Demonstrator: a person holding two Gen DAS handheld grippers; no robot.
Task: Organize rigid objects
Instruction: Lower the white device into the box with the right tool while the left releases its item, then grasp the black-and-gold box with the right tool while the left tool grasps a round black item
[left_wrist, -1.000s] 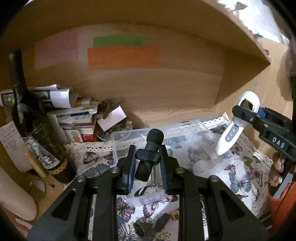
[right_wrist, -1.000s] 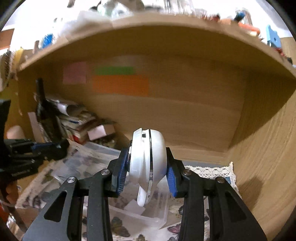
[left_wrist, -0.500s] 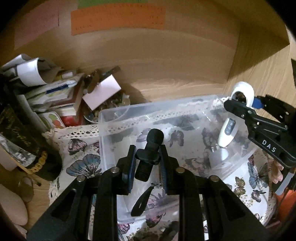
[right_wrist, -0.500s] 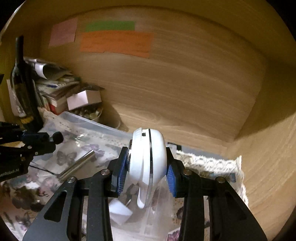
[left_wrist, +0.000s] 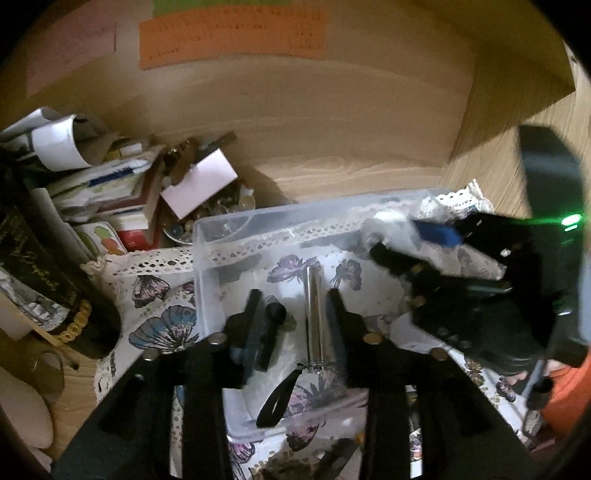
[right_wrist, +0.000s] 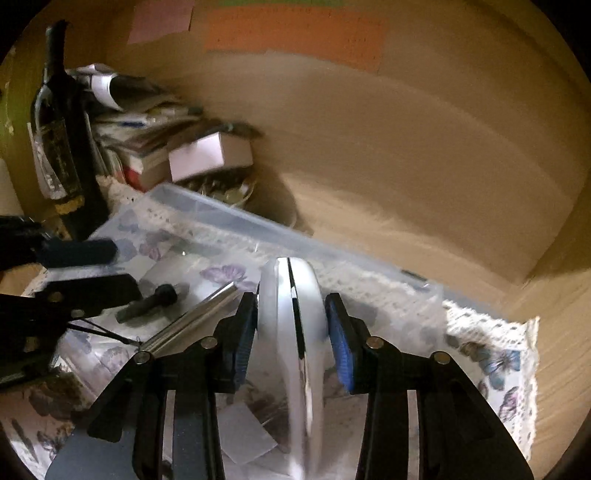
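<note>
A clear plastic bin (left_wrist: 207, 258) sits on a butterfly-print cloth inside a wooden shelf. My left gripper (left_wrist: 293, 306) is open over the bin. A small black microphone (left_wrist: 271, 332) lies in the bin by its left finger, also seen in the right wrist view (right_wrist: 147, 302). A silver metal tube (left_wrist: 314, 317) lies beside it. My right gripper (right_wrist: 291, 321) has its jaws parted slightly around a white handheld device (right_wrist: 291, 332), which hangs blurred between them over the bin (right_wrist: 229, 221). The right gripper (left_wrist: 424, 258) shows at the bin's right side.
A dark wine bottle (right_wrist: 59, 140) stands at the left beside stacked papers and boxes (left_wrist: 110, 184). A bowl of small items (left_wrist: 210, 210) sits behind the bin. Coloured paper notes (left_wrist: 232, 33) are on the back wall. The shelf's right wall (right_wrist: 554, 332) is close.
My left gripper opened and the black microphone dropped into the bin. My right gripper lowered into the bin and loosened on the white device, which is sliding down.
</note>
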